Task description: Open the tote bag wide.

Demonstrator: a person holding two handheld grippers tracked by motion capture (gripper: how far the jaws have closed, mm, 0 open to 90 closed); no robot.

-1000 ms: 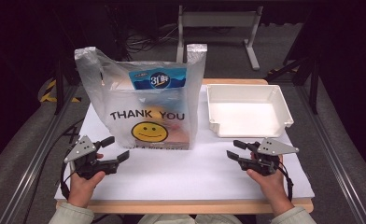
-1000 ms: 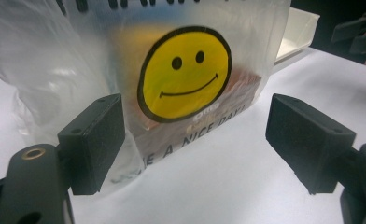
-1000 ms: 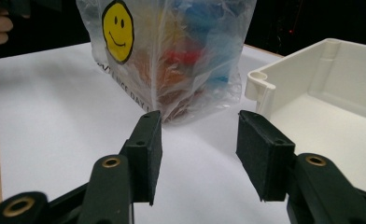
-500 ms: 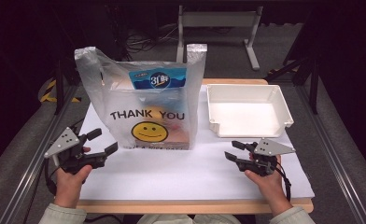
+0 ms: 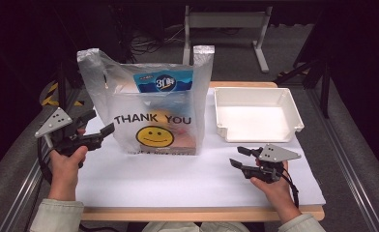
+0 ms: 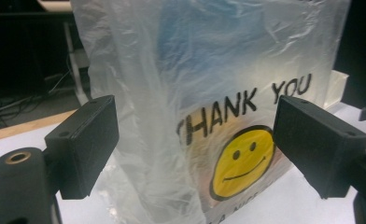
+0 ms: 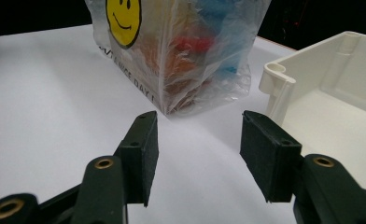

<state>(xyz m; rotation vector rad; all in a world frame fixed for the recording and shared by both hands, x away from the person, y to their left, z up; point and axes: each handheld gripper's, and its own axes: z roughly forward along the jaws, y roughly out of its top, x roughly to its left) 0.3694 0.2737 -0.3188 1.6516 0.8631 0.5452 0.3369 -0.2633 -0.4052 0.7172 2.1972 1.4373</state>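
A clear plastic bag [image 5: 153, 121] printed "THANK YOU" with a yellow smiley stands upright in the middle of the white sheet. A blue packet [image 5: 164, 82] and orange and red items show through it. My left gripper [image 5: 99, 123] hovers open just left of the bag, pointing at it, with nothing between its jaws. In the left gripper view the bag [image 6: 209, 70] stands close beyond the open left gripper [image 6: 195, 112]. My right gripper [image 5: 238, 156] rests low and open, to the right of the bag and in front of the tray. The right gripper view shows the right gripper [image 7: 200, 119] aimed at the bag's bottom corner [image 7: 186, 93].
An empty white tray [image 5: 255, 94] sits at the back right, its corner [image 7: 277, 79] near my right jaws. The white sheet [image 5: 178, 179] covers the wooden table [image 5: 202, 212]. Dark floor, rails and a metal stand surround the table.
My left hand has lifted its gripper off the sheet and drawn it left, up beside the bag. The right gripper has stayed put.
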